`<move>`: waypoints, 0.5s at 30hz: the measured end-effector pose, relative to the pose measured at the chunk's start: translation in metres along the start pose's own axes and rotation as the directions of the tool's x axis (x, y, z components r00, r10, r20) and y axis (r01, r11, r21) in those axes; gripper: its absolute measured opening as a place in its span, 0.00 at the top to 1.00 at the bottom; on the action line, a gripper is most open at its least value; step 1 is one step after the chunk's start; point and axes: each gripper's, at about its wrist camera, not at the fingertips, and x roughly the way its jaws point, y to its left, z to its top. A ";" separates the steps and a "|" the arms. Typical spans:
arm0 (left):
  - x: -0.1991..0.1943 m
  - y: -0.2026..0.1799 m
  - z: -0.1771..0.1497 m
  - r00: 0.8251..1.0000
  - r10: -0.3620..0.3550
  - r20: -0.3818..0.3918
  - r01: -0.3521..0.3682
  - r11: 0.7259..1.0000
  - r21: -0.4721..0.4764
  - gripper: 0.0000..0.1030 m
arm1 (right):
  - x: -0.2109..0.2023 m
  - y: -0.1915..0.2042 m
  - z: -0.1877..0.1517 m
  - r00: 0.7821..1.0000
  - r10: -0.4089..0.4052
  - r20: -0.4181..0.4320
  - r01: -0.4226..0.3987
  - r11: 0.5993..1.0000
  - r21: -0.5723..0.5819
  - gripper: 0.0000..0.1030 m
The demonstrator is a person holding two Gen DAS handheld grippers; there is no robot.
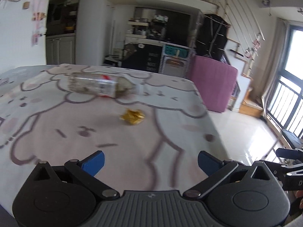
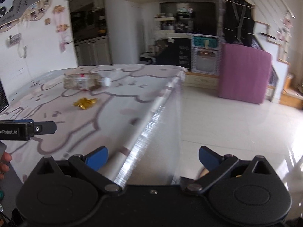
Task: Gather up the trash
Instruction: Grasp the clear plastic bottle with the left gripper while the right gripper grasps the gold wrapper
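Two pieces of trash lay on the desk (image 1: 56, 132), and neither was collected yet: a bottle (image 1: 102, 85) on its side and a gold wrapper (image 1: 132, 116). The left gripper (image 1: 151, 162) had its fingers spread and empty; the wrapper was ahead of them, a little left of centre, and the bottle was beyond it. The right gripper (image 2: 153, 158) also had its fingers spread and empty, over the desk edge, with both things far ahead to their left. I judged the task was only at its start. No bin was visible. The right view showed the floor (image 2: 236, 123) beside the desk and the left gripper from the side; the left view showed the trash closer.
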 end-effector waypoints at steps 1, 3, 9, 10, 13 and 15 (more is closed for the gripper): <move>0.001 0.009 0.003 1.000 0.002 0.002 -0.002 1.000 -0.012 0.00 | 0.007 0.009 0.005 1.000 0.016 0.002 -0.016 1.000 -0.011 0.00; 0.004 0.023 0.011 1.000 0.005 0.011 -0.004 0.999 -0.032 0.00 | 0.020 0.021 0.015 0.999 0.049 0.005 -0.049 0.999 -0.022 0.00; 0.031 0.053 0.041 0.999 0.024 0.037 -0.022 0.999 -0.050 0.00 | 0.072 0.045 0.049 0.997 0.076 0.015 -0.076 0.996 -0.039 0.00; 0.038 0.057 0.047 0.999 0.022 0.039 -0.020 0.998 -0.053 0.00 | 0.081 0.046 0.055 0.996 0.089 0.011 -0.089 0.995 -0.036 0.00; 0.060 0.067 0.062 0.999 0.007 0.036 -0.004 0.997 -0.074 0.00 | 0.116 0.052 0.076 0.990 0.142 -0.001 -0.142 0.990 -0.025 0.01; 0.073 0.071 0.068 0.999 -0.013 0.036 0.016 0.995 -0.096 0.00 | 0.135 0.054 0.088 0.988 0.151 0.023 -0.151 0.988 -0.022 0.19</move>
